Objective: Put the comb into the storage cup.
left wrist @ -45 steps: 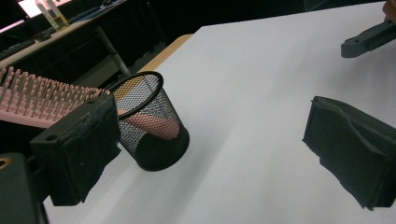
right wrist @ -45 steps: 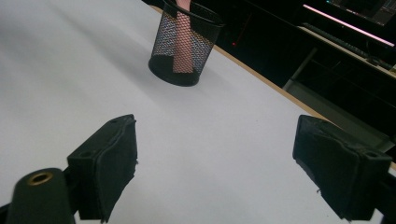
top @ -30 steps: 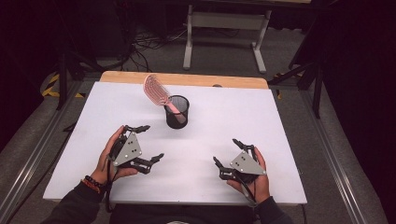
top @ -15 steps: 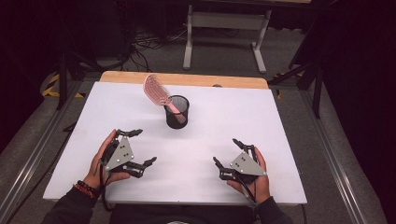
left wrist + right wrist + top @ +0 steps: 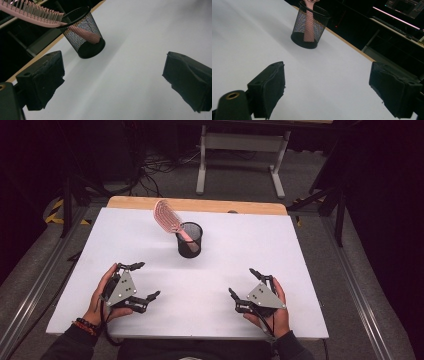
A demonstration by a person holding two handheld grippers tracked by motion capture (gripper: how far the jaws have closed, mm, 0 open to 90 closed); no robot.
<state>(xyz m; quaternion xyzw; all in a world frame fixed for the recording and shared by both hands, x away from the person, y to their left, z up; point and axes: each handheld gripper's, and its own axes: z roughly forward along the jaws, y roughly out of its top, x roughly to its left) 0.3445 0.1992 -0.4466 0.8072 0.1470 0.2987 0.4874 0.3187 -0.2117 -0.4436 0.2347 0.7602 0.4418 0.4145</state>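
Both grippers resting empty near the table's front edge, pink brush standing in the mesh cup.

Sitting at seven o'clock on the white table (image 5: 310, 260), left two-jaw black gripper (image 5: 143, 281), drawn back and down toward the person compared with a second ago, jaws wide apart, holding nothing, touching nothing. Mirroring it at five o'clock, right two-jaw black gripper (image 5: 241, 281), unmoved, jaws spread just as wide, bare table between them. Standing well beyond both at twelve o'clock, black wire-mesh pen cup (image 5: 189, 240), upright, with the pink plastic paddle hairbrush (image 5: 165, 216) handle-down inside, head leaning out over the rim toward ten o'clock. Looking, by this retreat, like placement finished and hands pulling clear.
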